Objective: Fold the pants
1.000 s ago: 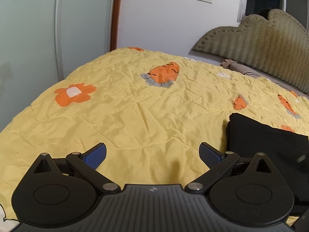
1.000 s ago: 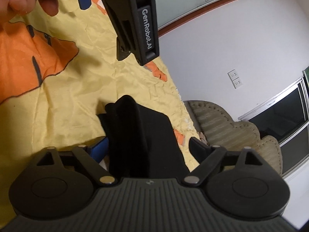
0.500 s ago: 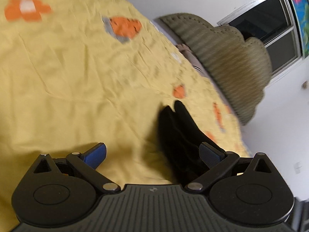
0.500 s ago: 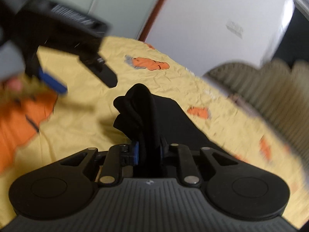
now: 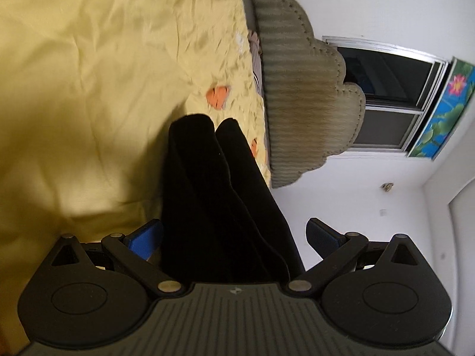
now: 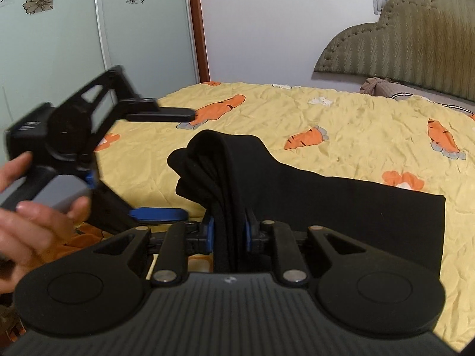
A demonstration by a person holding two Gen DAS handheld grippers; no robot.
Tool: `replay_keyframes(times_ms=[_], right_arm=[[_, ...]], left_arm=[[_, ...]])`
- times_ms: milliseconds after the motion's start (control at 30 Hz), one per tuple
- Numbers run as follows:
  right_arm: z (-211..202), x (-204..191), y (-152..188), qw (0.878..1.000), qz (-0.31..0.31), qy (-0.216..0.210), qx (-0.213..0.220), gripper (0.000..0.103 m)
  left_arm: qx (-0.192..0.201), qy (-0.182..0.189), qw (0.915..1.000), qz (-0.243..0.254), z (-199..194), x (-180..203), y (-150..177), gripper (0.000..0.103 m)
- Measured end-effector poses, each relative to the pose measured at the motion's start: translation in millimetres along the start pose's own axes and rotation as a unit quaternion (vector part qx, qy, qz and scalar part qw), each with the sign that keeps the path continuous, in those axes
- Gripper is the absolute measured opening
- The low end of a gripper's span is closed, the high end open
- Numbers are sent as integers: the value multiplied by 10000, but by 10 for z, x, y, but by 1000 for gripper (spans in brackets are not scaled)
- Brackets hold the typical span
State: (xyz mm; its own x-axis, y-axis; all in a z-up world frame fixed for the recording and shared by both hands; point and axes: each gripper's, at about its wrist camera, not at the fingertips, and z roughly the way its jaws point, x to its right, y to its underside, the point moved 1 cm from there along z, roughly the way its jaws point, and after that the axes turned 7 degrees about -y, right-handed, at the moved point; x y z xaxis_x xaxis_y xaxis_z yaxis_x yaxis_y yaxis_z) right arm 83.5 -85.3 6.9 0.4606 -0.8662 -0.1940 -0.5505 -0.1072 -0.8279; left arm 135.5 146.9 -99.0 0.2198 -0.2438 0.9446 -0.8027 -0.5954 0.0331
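The black pants (image 6: pixel 341 204) lie on the yellow bedspread (image 6: pixel 356 124), folded into a flat stack on the right with a bunched edge lifted up. My right gripper (image 6: pixel 228 233) is shut on that bunched edge. My left gripper (image 5: pixel 234 235) is open, turned on its side, and the lifted black pants (image 5: pixel 213 201) run between its blue pads without being clamped. The left gripper (image 6: pixel 182 164) also shows in the right wrist view, open, held by a hand just left of the raised fabric.
A padded olive headboard (image 6: pixel 415 38) stands at the bed's right end, with a striped pillow (image 6: pixel 415 95) below it. A frosted glass door (image 6: pixel 59 44) and white wall lie behind the bed. The person's hand (image 6: pixel 32 222) is at the left.
The right gripper has closed on the bunched edge of the pants and lifted it. The left gripper has rolled onto its side and moved over so the raised fabric lies between its open fingers.
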Motion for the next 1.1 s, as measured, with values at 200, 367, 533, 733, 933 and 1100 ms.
replay_keyframes(times_ms=[200, 367, 533, 733, 933, 1100], right_arm=[[56, 42, -21, 9999, -87, -56, -10, 17], [77, -60, 4, 9983, -562, -18, -162, 18], [36, -164, 52, 9958, -856, -138, -278, 27], [-247, 169, 74, 9996, -164, -214, -4, 31], [-589, 865, 244, 9937, 1063, 239, 245, 42], [-841, 1306, 418, 9836, 1629, 696, 331, 45]], left_arm=[[-318, -35, 9994, 115, 240, 69, -105, 103], [-474, -615, 9947, 672, 313, 245, -132, 103], [-390, -1210, 9854, 1135, 322, 351, -114, 103], [-295, -1834, 9646, 1872, 394, 505, -38, 101], [12, -2593, 9350, 2421, 416, 620, 94, 68], [164, -3053, 9092, 2826, 444, 678, 154, 45]])
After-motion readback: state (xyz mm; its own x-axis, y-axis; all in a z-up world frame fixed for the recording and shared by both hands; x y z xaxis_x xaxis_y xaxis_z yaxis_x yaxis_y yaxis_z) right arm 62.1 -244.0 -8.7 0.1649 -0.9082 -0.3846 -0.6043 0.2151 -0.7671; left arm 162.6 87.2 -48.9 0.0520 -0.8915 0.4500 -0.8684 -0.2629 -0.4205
